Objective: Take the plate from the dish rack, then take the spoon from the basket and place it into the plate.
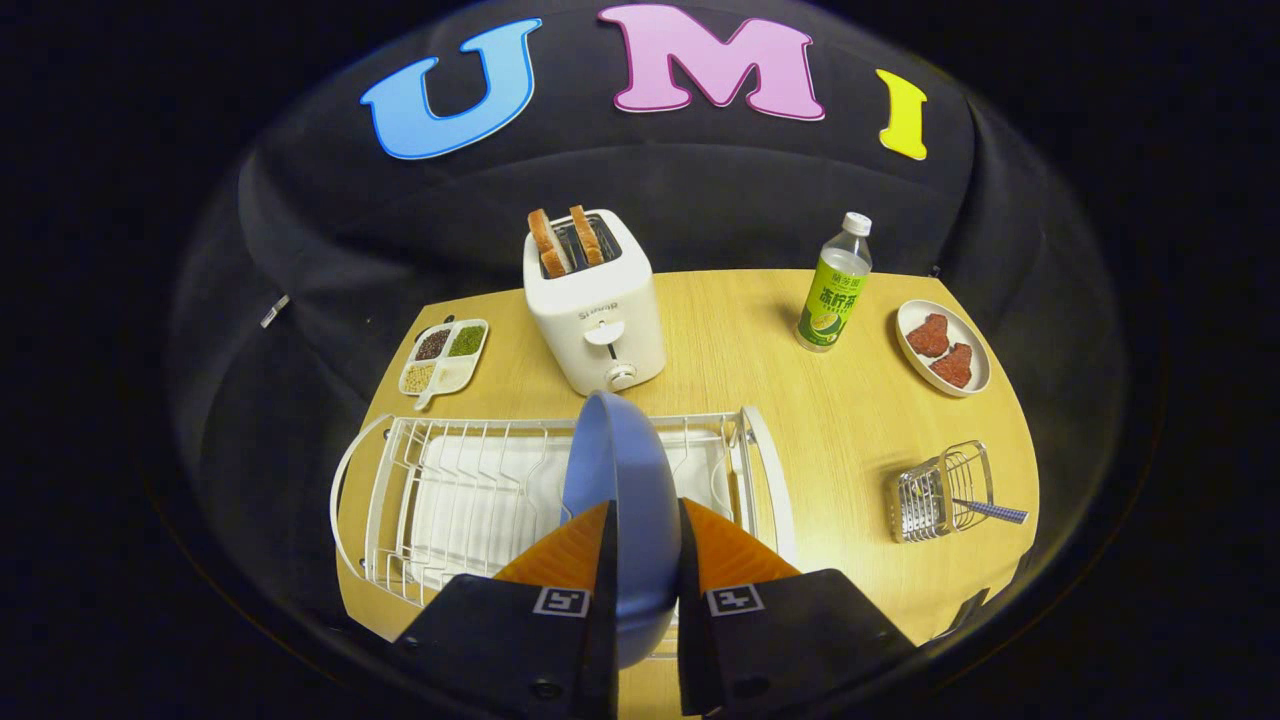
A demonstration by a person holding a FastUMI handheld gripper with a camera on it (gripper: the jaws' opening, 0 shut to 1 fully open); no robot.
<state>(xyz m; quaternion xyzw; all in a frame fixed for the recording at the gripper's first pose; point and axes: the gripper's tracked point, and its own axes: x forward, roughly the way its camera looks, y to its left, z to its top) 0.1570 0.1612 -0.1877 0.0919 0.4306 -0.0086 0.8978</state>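
Claw [645, 540] clamped on round blue plate [622, 480], both fingers pressing its rim, plate edge-on and upright between them, over white wire dish rack [450, 490]. Looks lifted, but contact w/ rack wires can't be judged. Step in hand: get plate out. Best done w/ straight lift till clear of the wires, grip kept firm, no twist, then across to bare wooden counter [830, 420] and laid flat. Spoon w/ blue patterned handle [985, 510] in small wire basket [940, 492], right of fingers, well apart from plate.
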